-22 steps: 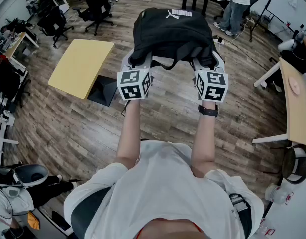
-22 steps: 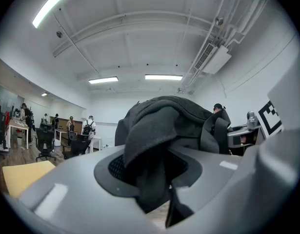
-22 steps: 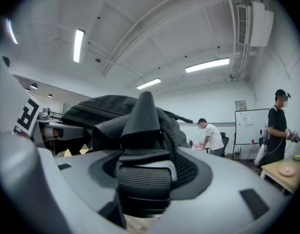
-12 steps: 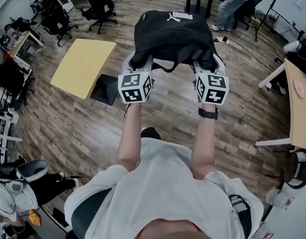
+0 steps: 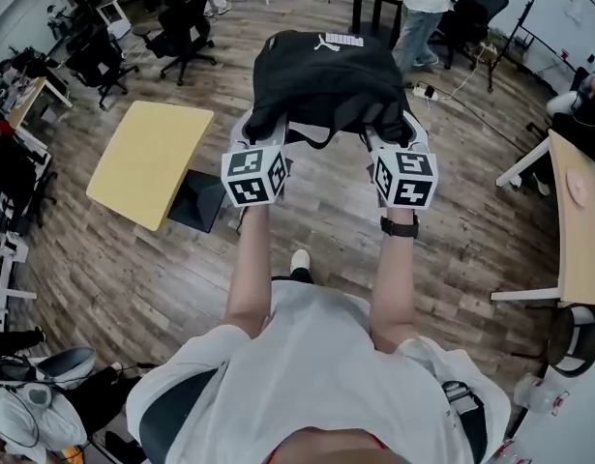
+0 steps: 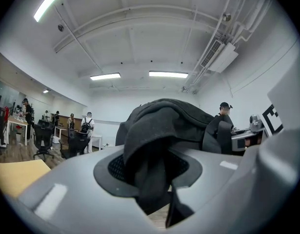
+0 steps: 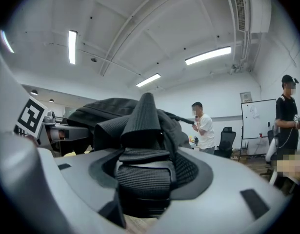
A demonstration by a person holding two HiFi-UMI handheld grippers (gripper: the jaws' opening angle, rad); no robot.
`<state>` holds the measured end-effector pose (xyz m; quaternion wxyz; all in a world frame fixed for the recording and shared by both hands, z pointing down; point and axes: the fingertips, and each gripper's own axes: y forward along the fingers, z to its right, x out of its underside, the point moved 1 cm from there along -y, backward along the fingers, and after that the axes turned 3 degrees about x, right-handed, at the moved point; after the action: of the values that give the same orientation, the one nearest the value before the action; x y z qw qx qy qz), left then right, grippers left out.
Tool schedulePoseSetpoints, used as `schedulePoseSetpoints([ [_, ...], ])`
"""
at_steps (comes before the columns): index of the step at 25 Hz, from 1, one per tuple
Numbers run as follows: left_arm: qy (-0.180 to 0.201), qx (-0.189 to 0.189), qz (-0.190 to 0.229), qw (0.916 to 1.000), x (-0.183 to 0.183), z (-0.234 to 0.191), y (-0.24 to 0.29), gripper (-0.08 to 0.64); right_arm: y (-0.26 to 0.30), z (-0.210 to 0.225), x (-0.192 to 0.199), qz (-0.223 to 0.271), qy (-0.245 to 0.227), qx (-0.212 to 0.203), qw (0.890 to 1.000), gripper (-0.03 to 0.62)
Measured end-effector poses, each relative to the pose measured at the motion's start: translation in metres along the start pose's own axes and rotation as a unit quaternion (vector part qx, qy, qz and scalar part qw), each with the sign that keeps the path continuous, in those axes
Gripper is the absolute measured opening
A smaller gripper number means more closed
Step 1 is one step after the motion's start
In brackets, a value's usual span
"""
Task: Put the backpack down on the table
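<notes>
Holding the backpack [image 5: 321,75] aloft: left claw [image 5: 261,131], right claw [image 5: 392,133].

Bright, even office light from ceiling tube lamps [image 6: 168,74]; shadows on the wood floor [image 5: 133,259] soft, faint. Strong fisheye bend, dark corners in both gripper views. Jaws up close go soft. Black backpack [image 5: 326,75] underexposed, little fabric detail.
</notes>
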<state>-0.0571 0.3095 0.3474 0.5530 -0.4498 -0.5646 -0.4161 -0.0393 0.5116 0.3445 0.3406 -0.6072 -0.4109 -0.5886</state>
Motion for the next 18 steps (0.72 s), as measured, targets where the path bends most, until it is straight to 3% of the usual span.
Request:
schedulePoseSetpoints([
  [9,-0.015,0.01,0.005,0.9998,0.001,-0.053,0.08,0.143,0.091,0.009,-0.006,-0.008,-0.005,0.01,1.0,0.25],
  [18,-0.041,-0.009,0.004,0.9991,0.006,-0.144,0.128,0.144,0.193,-0.026,-0.009,-0.022,-0.01,-0.014,1.0,0.25],
])
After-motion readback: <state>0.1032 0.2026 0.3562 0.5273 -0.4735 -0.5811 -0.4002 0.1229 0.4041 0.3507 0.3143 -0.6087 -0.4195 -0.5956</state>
